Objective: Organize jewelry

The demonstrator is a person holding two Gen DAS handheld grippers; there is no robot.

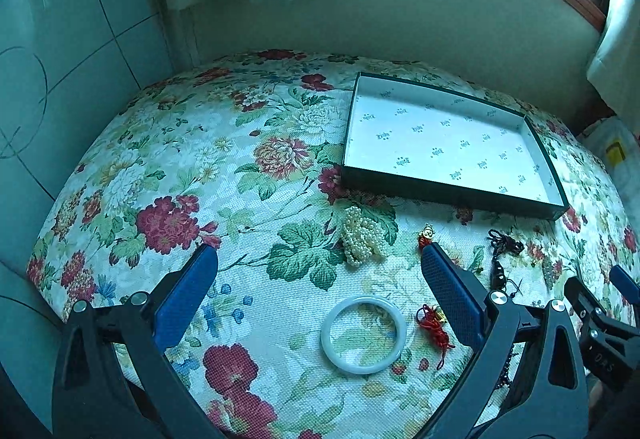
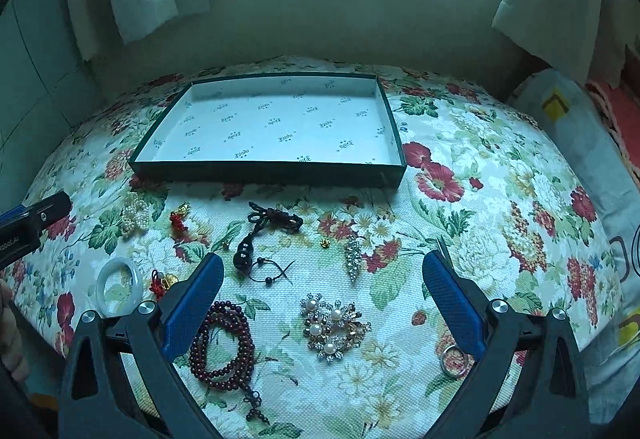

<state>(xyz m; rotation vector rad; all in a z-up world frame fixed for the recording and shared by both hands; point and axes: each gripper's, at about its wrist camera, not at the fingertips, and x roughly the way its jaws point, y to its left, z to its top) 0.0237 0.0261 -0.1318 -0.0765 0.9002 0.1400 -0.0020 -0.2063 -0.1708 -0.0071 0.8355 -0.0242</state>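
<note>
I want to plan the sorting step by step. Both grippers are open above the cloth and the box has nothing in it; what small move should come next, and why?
Probably lower the left gripper onto the white bangle, which lies flat just below its open fingers, apart from the other pieces. The green box beyond it is still bare.

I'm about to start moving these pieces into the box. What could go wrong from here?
The pearl strand lies bunched, so a pinch may lift only some loops. The black cord necklace has loose ends that might snag the brooch. The white bangle is smooth and could slip from the open left gripper.
</note>
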